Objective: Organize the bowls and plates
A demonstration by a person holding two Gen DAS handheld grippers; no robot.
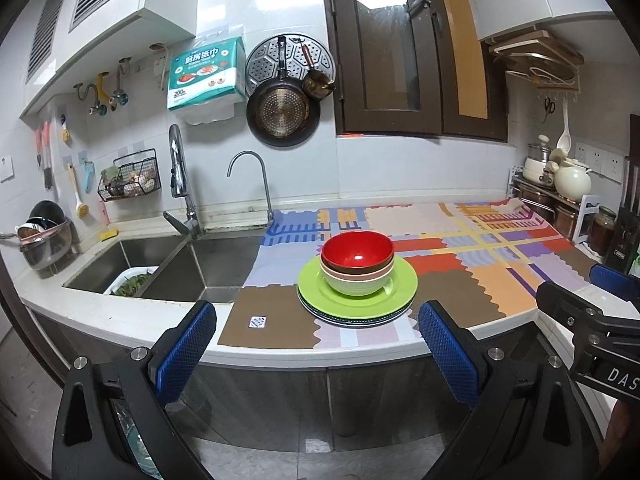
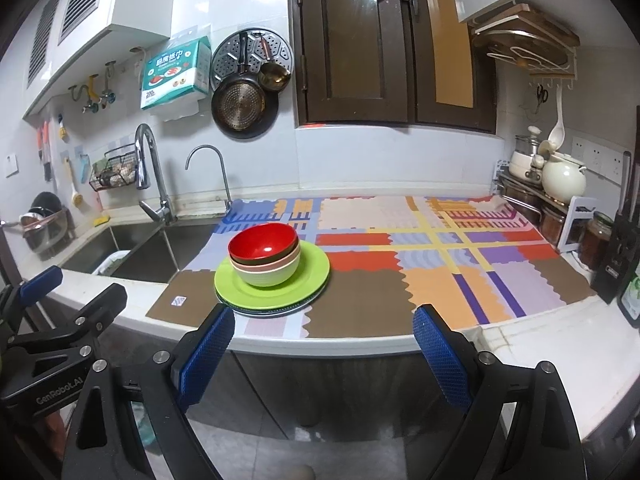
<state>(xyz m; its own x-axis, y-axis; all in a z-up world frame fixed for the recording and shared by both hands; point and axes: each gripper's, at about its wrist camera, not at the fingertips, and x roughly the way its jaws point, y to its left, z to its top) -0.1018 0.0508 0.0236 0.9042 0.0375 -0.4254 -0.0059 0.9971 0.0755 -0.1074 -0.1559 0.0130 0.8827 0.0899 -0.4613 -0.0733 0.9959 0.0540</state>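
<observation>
Patterned mat bears plates holding nested bowls.

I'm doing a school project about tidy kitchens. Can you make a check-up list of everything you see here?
Surface: patchwork mat covers the counter.
Job's things: red bowl tops nested bowls on green plate, more plates beneath.
Clutter: jars and white pot at the right.
Grippers: left gripper and right gripper open, empty, short of the counter.
Cables: nothing seen.
Surroundings: sink, faucet, hanging pan.
</observation>
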